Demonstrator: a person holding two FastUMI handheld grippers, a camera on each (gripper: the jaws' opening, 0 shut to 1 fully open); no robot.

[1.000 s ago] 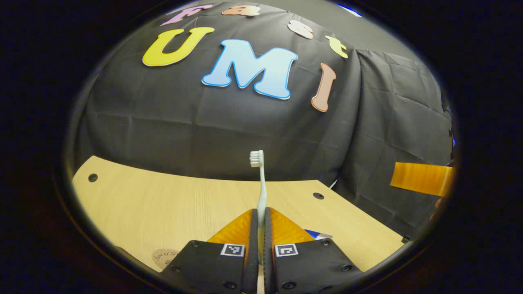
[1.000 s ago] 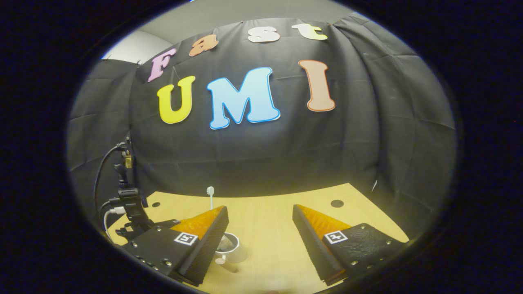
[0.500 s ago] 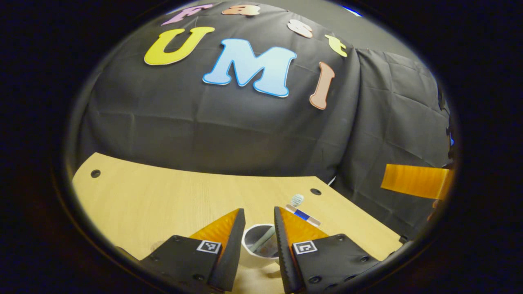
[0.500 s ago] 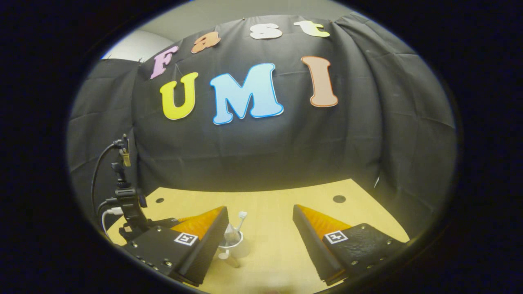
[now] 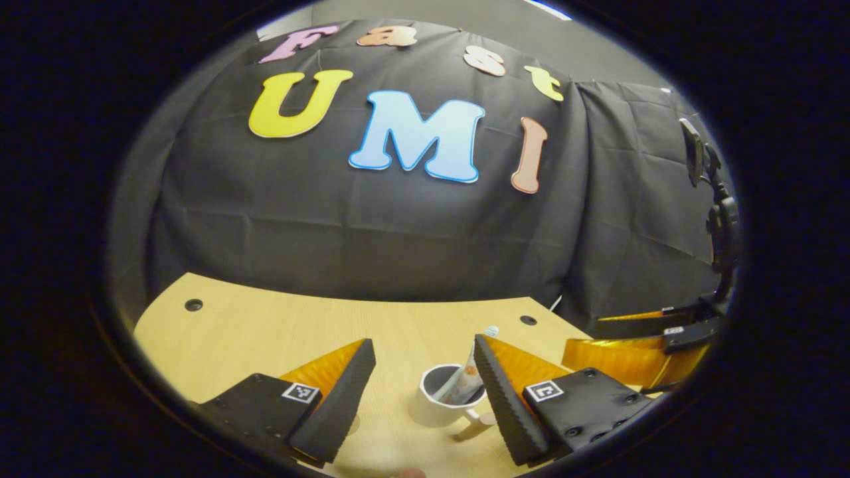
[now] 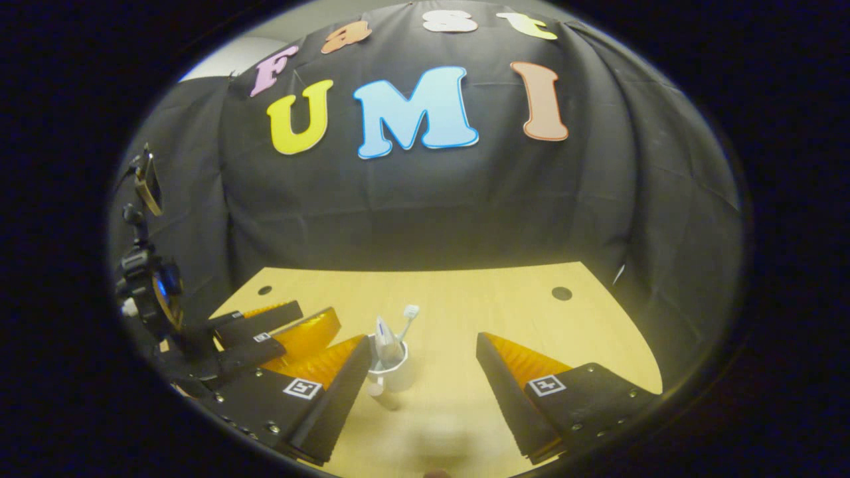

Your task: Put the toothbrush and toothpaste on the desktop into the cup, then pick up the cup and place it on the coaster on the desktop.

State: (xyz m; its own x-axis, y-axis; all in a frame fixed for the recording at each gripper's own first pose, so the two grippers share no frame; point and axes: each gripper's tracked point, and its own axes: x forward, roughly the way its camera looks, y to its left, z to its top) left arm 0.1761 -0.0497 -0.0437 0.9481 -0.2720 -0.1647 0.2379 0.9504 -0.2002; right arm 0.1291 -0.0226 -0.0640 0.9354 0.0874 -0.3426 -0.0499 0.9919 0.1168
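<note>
Both items are sitting upright in the cup [image 5: 443, 398], toothbrush [image 6: 406, 320] and toothpaste [image 6: 385, 340]; I'm holding my left gripper [image 5: 420, 398] spread wide, the cup just ahead between its fingers, nearer than my right gripper [image 6: 422, 388], also gaping.

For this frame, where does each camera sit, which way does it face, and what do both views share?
Left gripper view: rides the left tongs, open, facing the wall across the desk; the right tongs show at right.
Right gripper view: rides the right tongs, open, facing the same wall; the left tongs show at left.
Shared: the cup holding toothbrush and toothpaste.
</note>
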